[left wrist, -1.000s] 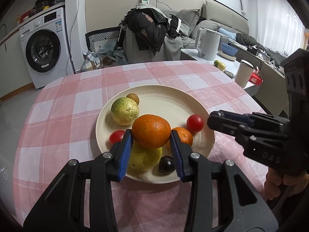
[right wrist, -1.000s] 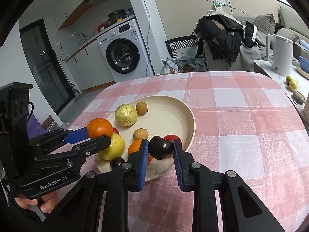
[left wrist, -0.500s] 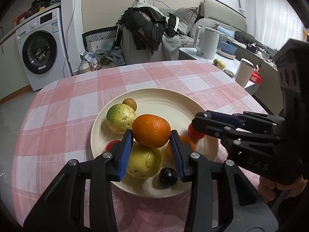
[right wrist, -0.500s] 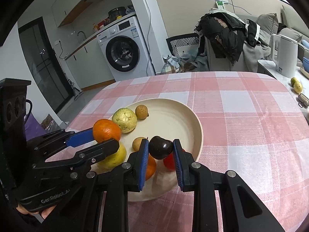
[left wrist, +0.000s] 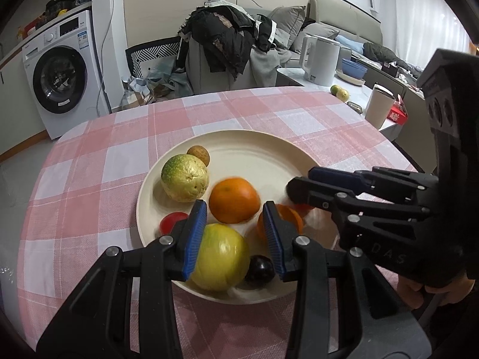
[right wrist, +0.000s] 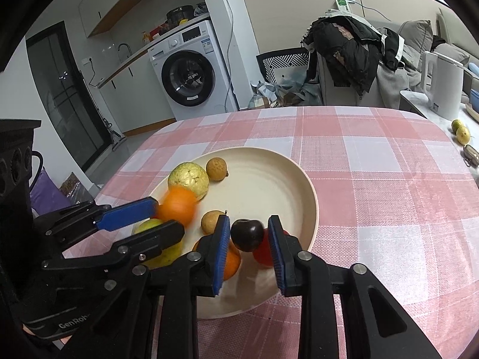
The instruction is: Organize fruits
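Note:
A cream plate (left wrist: 263, 149) (right wrist: 281, 179) on the pink checked cloth holds a bumpy green-yellow fruit (left wrist: 184, 178), a longan (left wrist: 198, 155), a yellow fruit (left wrist: 220, 257), a dark plum (left wrist: 260, 269), tomatoes and an orange (left wrist: 281, 221). My left gripper (left wrist: 235, 218) (right wrist: 167, 217) hangs over the plate's near side. A blurred orange (left wrist: 234, 199) (right wrist: 176, 206) lies just past its tips, clear of the pads. My right gripper (right wrist: 248, 239) (left wrist: 302, 182) is over the plate's right side. Its jaws are opening, and another dark plum (right wrist: 247, 234) sits loose between them.
A white kettle (left wrist: 320, 59), a cup (left wrist: 378, 106) and two small fruits (left wrist: 339, 91) stand on a side counter at right. Behind the table are a chair piled with clothes (left wrist: 227, 36) and a washing machine (left wrist: 60, 71). A hand (left wrist: 431, 290) grips the right tool.
The orange has come out of the left pads and blurs toward the plate. The right gripper has shifted further over the plate, and its plum now sits lower, with a gap at the right pad.

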A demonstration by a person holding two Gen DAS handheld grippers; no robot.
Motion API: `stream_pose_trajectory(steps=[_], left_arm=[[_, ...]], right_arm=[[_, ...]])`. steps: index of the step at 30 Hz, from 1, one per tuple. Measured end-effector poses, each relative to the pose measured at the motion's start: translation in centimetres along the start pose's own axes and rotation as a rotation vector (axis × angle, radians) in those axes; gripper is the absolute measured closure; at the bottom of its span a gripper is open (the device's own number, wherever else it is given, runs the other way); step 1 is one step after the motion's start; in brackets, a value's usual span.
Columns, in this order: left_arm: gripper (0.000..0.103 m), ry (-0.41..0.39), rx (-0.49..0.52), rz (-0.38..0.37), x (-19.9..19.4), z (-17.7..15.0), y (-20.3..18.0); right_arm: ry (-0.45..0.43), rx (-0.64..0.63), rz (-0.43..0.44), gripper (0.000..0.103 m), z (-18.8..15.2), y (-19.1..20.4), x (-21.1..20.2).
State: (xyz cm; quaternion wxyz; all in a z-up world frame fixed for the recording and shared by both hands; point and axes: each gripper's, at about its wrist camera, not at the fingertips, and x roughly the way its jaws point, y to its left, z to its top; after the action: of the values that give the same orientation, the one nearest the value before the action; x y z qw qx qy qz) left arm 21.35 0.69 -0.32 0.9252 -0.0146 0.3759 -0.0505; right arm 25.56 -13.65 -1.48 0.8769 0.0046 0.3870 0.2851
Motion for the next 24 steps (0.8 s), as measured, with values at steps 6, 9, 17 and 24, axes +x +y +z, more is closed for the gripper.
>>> stream_pose_trajectory(steps=[6, 9, 17, 24], left_arm=[[0.043, -0.033, -0.003, 0.022, -1.3, -0.4, 0.3], [0.021, -0.068, -0.013, 0.032, -2.6, -0.9, 0.5], [0.001, -0.136, -0.035, 0.067, -6.0, -2.9, 1.2], [0.001, -0.179, -0.078, 0.081, -8.3, -5.0, 2.2]], right_arm=[[-0.039, 0.01, -0.02, 0.049, -0.4, -0.7, -1.3], [-0.059, 0.0, -0.043, 0.029, -0.8, -1.1, -2.3], [-0.069, -0.037, -0.046, 0.0, -2.4, -1.9, -4.6], [-0.142, -0.14, -0.046, 0.0, -4.0, -0.5, -7.0]])
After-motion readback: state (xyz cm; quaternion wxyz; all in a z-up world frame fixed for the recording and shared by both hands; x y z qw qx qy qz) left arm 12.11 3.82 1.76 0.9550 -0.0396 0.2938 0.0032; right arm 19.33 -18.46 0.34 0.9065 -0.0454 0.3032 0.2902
